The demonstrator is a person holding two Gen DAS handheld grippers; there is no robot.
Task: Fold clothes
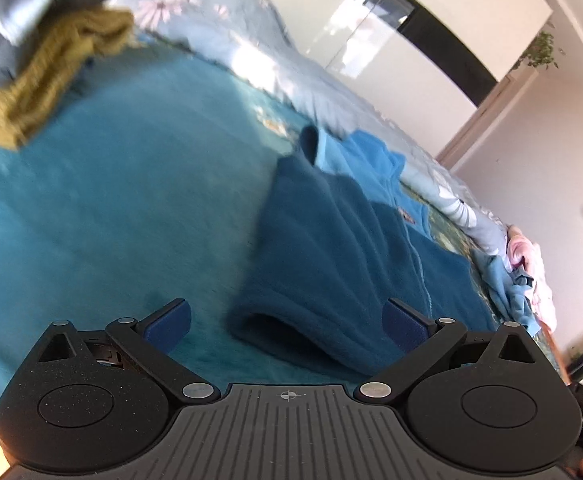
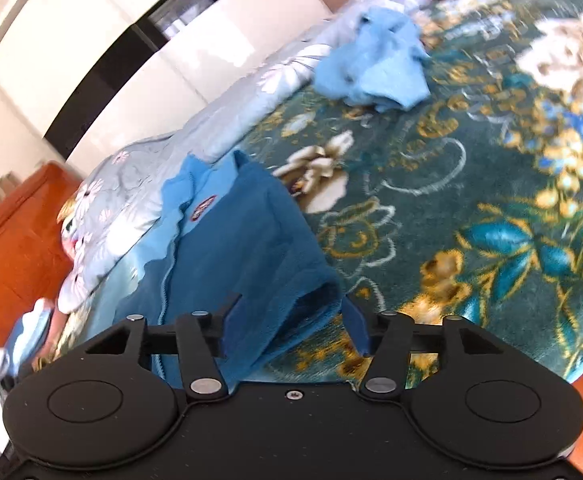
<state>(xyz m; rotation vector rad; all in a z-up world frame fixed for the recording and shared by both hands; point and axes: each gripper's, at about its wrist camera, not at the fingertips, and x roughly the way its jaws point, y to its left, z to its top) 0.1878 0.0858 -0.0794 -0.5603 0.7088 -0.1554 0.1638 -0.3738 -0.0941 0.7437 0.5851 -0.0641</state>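
Note:
A blue fleece jacket (image 1: 331,232) with a zip and a small chest badge lies on the bed; its sleeves are folded across the body. My left gripper (image 1: 287,320) is open, and the cuff end of one dark blue sleeve lies between its blue pads (image 1: 169,322), untouched. In the right wrist view the same jacket (image 2: 227,248) shows, and my right gripper (image 2: 291,320) is open with the other sleeve's cuff (image 2: 311,304) lying between its jaws.
A teal blanket (image 1: 111,200) and a floral patterned blanket (image 2: 491,200) cover the bed. An olive knit garment (image 1: 51,76) lies on a pile at the far left. A crumpled light blue garment (image 2: 375,68) and pink clothes (image 1: 531,264) lie farther off. A pale floral quilt (image 1: 291,76) runs along the wall.

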